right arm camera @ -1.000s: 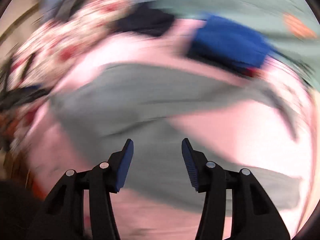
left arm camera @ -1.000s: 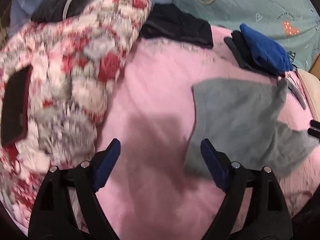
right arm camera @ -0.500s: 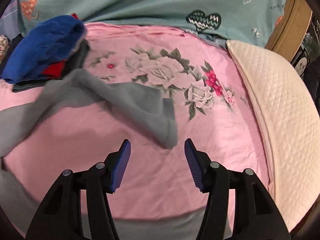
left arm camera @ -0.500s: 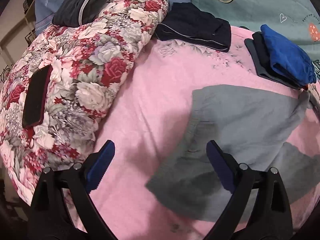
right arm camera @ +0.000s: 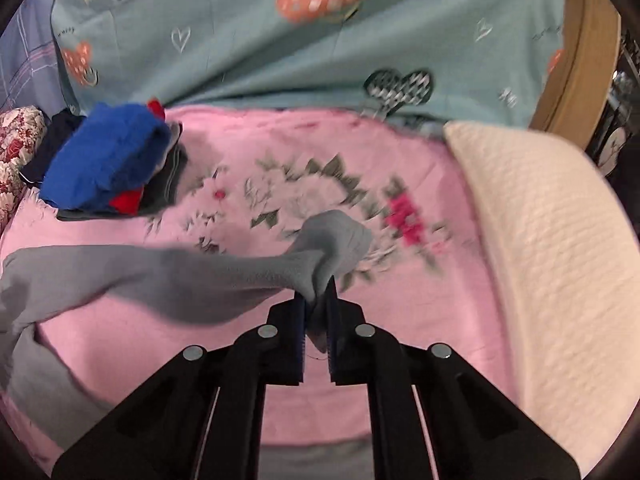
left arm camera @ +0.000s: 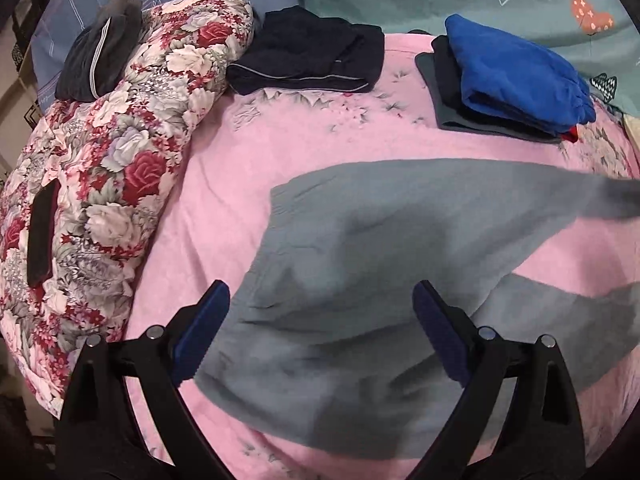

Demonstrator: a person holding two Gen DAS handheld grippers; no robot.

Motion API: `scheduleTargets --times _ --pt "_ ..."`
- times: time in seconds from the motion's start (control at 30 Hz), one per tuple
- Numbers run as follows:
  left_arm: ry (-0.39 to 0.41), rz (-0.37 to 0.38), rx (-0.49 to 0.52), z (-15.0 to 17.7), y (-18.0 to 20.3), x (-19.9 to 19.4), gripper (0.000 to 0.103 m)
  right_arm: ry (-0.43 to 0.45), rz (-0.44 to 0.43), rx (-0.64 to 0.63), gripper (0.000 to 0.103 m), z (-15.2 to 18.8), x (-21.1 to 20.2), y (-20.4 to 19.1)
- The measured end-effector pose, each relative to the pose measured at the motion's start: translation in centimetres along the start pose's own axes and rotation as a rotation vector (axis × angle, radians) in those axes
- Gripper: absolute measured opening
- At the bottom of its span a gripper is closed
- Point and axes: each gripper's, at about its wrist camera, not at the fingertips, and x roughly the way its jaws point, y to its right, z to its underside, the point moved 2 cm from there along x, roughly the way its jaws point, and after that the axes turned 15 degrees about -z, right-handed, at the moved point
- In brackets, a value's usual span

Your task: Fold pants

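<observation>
Grey pants (left arm camera: 384, 264) lie spread on the pink bedsheet (left arm camera: 280, 140), waist end toward the left, legs running right. My left gripper (left arm camera: 320, 320) is open and empty, hovering over the waist part. In the right wrist view my right gripper (right arm camera: 318, 300) is shut on the cuff end of one grey pant leg (right arm camera: 224, 276), which is lifted and stretched off the sheet (right arm camera: 400, 320) toward the left.
A floral quilt (left arm camera: 112, 184) with a dark phone (left arm camera: 42, 232) lies at left. Folded dark clothes (left arm camera: 308, 56) and a blue-topped stack (left arm camera: 516, 76) sit at the back. A cream quilted pad (right arm camera: 540, 240) lies at right, by a wooden frame (right arm camera: 576, 52).
My right gripper closed on the pant leg's end and lifted it. My left gripper moved right, over the waist of the pants, still open.
</observation>
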Motion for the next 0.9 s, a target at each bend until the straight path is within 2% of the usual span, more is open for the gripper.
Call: scheduleTargets --times 0.03,0.07,0.17,0.2,0.27,0.37,0.47,0.53,0.63,0.67,0.7,0.77,0.8,0.9 --pt "-0.003 0.013 -0.010 -0.1 0.3 0.1 0.094 -0.006 0.010 0.001 0.008 0.1 -0.9 0.5" --pt "-0.005 0.024 -0.015 -0.2 0.5 0.2 0.094 -0.049 0.005 0.007 0.009 0.4 -1.3 1.3" --pt "-0.011 0.043 -0.004 -0.2 1.4 0.4 0.094 -0.264 0.070 -0.002 0.036 3.5 0.0 3.6" --pt "-0.010 0.041 0.007 -0.1 1.6 0.5 0.094 -0.327 0.135 -0.003 0.038 5.0 0.3 4.7" --pt "-0.009 0.033 0.019 -0.1 1.8 0.7 0.094 -0.344 0.185 0.046 0.038 6.4 -0.1 6.4" --pt "-0.035 0.029 0.019 -0.1 2.0 1.3 0.094 -0.257 0.089 0.202 0.043 6.4 -0.7 8.3" --pt "-0.053 0.026 0.016 -0.4 2.6 1.4 0.094 -0.232 -0.042 0.269 0.043 5.6 1.6 8.7" --pt "-0.050 0.021 0.027 -0.7 3.1 1.0 0.094 -0.241 -0.082 0.283 0.043 5.2 3.8 8.8" --pt "-0.036 0.003 0.056 -1.0 3.7 0.3 0.094 -0.324 -0.107 0.319 0.043 5.4 8.2 9.5" --pt "-0.033 -0.002 0.063 -1.0 3.8 0.2 0.094 -0.336 -0.109 0.312 0.039 5.7 8.9 9.5" --pt "-0.033 -0.008 0.070 -1.0 3.9 0.2 0.094 -0.352 -0.124 0.301 0.022 5.7 9.8 9.4" --pt "-0.036 -0.022 0.074 -1.0 4.0 0.2 0.094 -0.358 -0.151 0.295 0.008 5.6 10.3 9.0" --pt "-0.038 -0.026 0.070 -1.1 3.9 0.2 0.094 -0.343 -0.141 0.265 0.006 4.9 10.2 8.7" --pt "-0.043 -0.035 0.050 -1.3 4.0 0.3 0.094 -0.223 -0.110 0.214 0.006 2.4 8.8 8.4"
